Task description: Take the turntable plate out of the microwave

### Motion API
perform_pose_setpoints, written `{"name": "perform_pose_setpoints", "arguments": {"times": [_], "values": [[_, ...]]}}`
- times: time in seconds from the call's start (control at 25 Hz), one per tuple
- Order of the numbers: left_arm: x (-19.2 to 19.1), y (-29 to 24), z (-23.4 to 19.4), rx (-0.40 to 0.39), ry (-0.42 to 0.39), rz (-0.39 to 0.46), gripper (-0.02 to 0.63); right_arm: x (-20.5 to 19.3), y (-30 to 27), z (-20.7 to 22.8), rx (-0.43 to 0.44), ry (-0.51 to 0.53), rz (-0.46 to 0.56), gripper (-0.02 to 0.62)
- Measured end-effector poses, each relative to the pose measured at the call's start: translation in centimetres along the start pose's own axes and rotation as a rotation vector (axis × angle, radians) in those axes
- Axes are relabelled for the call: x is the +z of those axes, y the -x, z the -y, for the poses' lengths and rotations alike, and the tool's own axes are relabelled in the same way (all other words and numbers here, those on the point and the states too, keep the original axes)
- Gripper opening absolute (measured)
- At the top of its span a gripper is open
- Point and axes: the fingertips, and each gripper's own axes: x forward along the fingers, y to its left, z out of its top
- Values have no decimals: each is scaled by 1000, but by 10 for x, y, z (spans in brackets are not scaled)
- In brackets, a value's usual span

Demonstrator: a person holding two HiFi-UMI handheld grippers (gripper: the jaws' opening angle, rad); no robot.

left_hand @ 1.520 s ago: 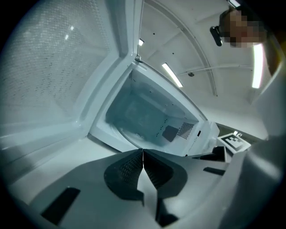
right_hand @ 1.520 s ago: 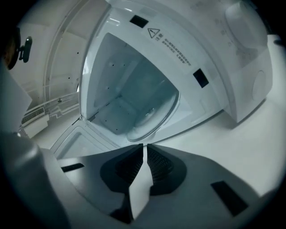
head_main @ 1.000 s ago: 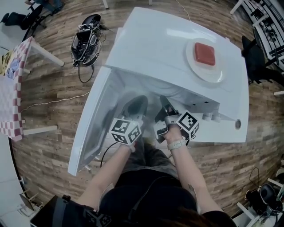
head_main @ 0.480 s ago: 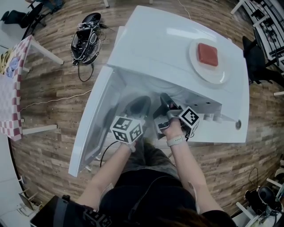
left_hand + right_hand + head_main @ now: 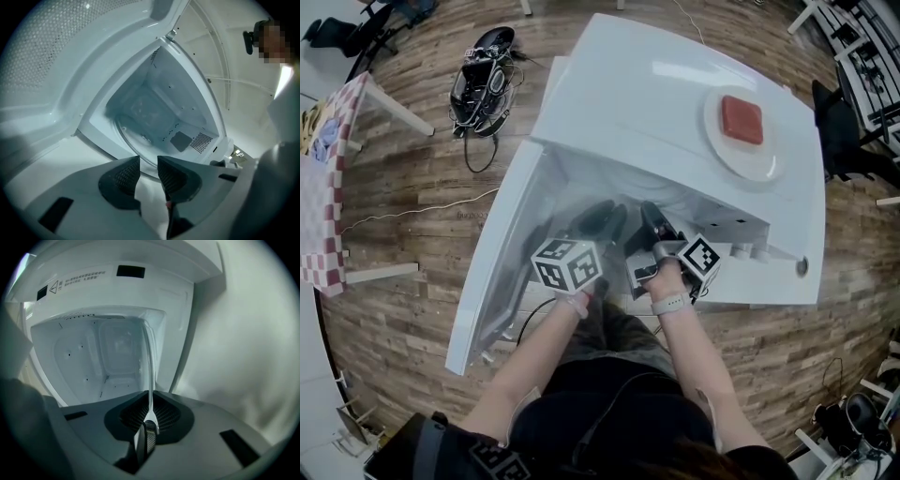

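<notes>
your right claw (image 5: 149, 422) alone pinches the rim of the clear round glass turntable plate (image 5: 150, 366) inside the white microwave (image 5: 628, 94), left claw (image 5: 148, 165) just opened empty, so the plate could slip and crack.

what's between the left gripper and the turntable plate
Nothing. In the left gripper view the jaws of the left gripper, which have just been opening, hold nothing, and the rim of the turntable plate runs at their tips.
</notes>
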Motion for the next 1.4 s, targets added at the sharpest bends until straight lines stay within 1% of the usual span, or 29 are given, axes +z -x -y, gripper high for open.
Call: {"name": "perform_pose_setpoints", "arguments": {"times": [0.08,0.2,0.32,0.44,0.68,0.84,1.0,1.12,1.24,1.4], "values": [[1,0,-1,5,0,-3,109,-1,1,-2,7,11,-5,43],[1,-2,-3,3,28,-8,109,0,2,-4,22,20,-4,41],[0,-5,-3,-8,72,-9,111,2,4,-5,32,32,-4,41],[1,-7,-4,-21,133,-2,114,0,4,-8,48,37,-7,41],[2,-21,-1,-47,226,-16,114,1,5,-12,67,51,-18,41],[3,-25,-4,-23,263,-30,114,1,6,-12,71,61,-24,41],[7,-26,-3,-22,309,-28,112,-2,7,-17,80,77,-28,41],[7,-27,-1,-39,352,-24,112,-1,8,-18,73,83,-24,41],[6,-28,3,-76,392,-38,112,-4,11,-19,70,78,-23,41],[7,-30,4,-91,478,-27,112,-8,12,-22,76,75,-25,41]]}}
